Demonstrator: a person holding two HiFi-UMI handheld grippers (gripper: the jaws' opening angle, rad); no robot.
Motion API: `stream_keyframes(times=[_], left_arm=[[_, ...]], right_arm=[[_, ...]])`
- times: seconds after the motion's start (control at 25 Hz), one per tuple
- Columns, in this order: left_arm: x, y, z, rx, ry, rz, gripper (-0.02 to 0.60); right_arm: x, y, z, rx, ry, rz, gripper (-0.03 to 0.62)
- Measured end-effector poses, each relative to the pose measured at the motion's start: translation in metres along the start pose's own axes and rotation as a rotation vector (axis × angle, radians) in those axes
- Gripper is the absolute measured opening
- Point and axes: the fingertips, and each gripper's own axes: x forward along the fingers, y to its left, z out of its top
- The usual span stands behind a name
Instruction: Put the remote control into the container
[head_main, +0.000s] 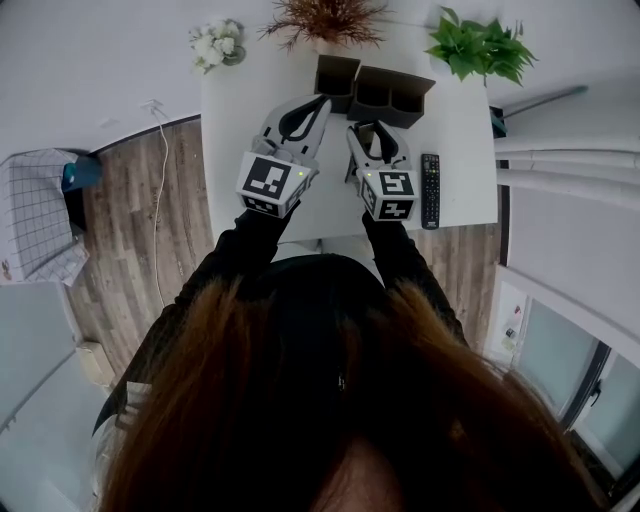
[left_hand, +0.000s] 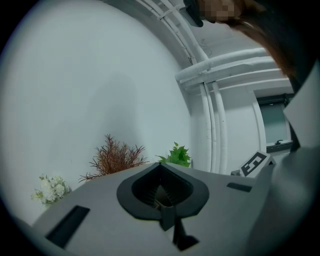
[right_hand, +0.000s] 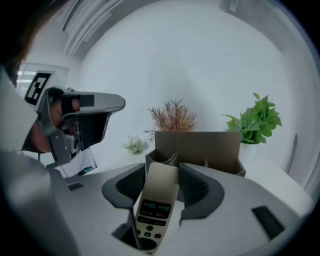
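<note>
Head view, catalogue by size:

1. Person's hair (head_main: 330, 400), one mass. It fills the lower half of the frame and hides the body below it.
2. Wooden floor (head_main: 130, 250), left of frame, partly covered by item 4.
3. Table (head_main: 460, 150), one, white, upper centre. The middle of its near edge is covered by the person's dark sleeves (head_main: 235, 250).
4. Grid-patterned object (head_main: 35, 215), one, cut off by the left edge. Kind not made out.
5. Container (head_main: 390, 95), brown, open-topped, at the far middle of the table. Its front is partly covered by both grippers, so the compartments cannot be counted.
6. Plants, three, along the top edge:
   - white flowers (head_main: 218, 42), upper left;
   - red-brown dried plant (head_main: 325, 18), cut off at the top;
   - green plant (head_main: 480, 45), upper right.
7. Grippers, two:
   - Left gripper (head_main: 322, 102), left of centre. Its jaws are closed tip to tip on nothing, with the tip just before the container.
   - Right gripper (head_main: 375, 135), just right of it, clamped on the pale remote control (right_hand: 159, 200).
8. Remote controls, two:
   - The pale one stands between the right jaws, above the tabletop and short of the container. Its lower end is hidden in the gripper body, and in the head view it is almost wholly covered.
   - Black remote control (head_main: 430, 190), flat on the table at right, beside the right gripper but apart from it.
9. Cable (head_main: 160, 190), one, thin, on the floor left of the table.
</note>
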Motion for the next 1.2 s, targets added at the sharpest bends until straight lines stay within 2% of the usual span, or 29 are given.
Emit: stream_keyframes(times=[0.32, 0.6, 1.0, 1.2], left_arm=[[0.019, -0.001, 0.015, 0.026, -0.019, 0.024, 0.009], [0.029, 0.014, 0.024, 0.041, -0.043, 0.088, 0.009], [0.017, 0.032, 0.028, 0.064, -0.04, 0.158, 0.009], [0.006, 0.039, 0.029, 0.068, -0.032, 0.188, 0.009]], right_arm=[[-0.04, -0.032, 0.069, -0.023, -0.215, -0.015, 0.207], [-0.058, -0.062, 0.118, -0.04, -0.328, -0.041, 0.206], [-0.042, -0.117, 0.144, -0.032, -0.373, -0.139, 0.206], [-0.024, -0.138, 0.135, -0.026, -0.354, -0.181, 0.204]])
